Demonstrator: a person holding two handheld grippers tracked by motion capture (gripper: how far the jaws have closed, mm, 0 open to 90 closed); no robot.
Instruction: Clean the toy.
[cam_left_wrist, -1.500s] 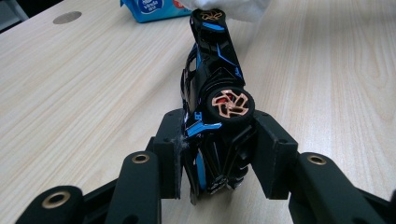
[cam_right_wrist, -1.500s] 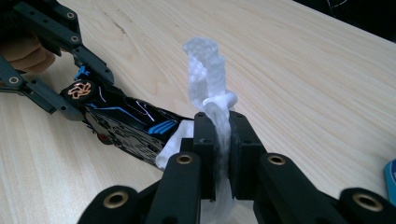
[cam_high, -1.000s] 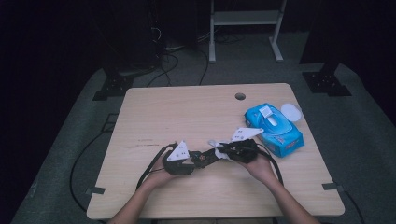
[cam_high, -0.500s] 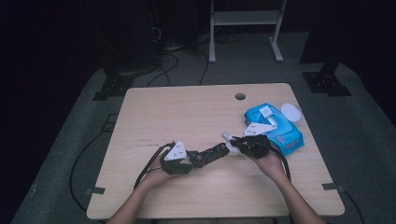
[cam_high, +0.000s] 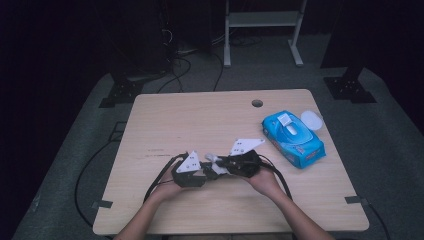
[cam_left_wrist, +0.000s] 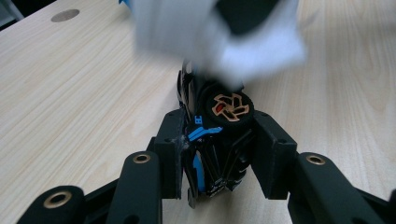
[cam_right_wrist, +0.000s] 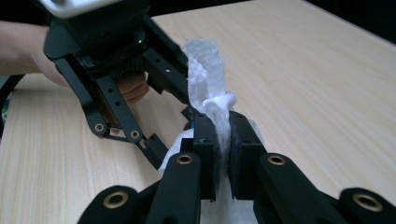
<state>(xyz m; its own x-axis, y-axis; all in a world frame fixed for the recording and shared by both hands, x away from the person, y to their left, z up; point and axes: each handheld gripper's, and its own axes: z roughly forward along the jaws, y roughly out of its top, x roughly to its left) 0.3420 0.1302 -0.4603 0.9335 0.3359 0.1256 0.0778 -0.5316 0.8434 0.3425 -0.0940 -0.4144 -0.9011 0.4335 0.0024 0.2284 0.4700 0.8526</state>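
White wet wipe (cam_right_wrist: 215, 116) pinched in right gripper (cam_right_wrist: 223, 140) jaws could tear rubbing the toy car (cam_left_wrist: 219, 140) clamped by left gripper (cam_left_wrist: 219, 154)

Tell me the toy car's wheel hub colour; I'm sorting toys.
Orange-gold hub with a red centre, clearest in the left gripper view.

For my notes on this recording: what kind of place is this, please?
Probably a recording lab or studio: a bare wooden table in a dark room, loose cables on the floor, and a metal stand behind.
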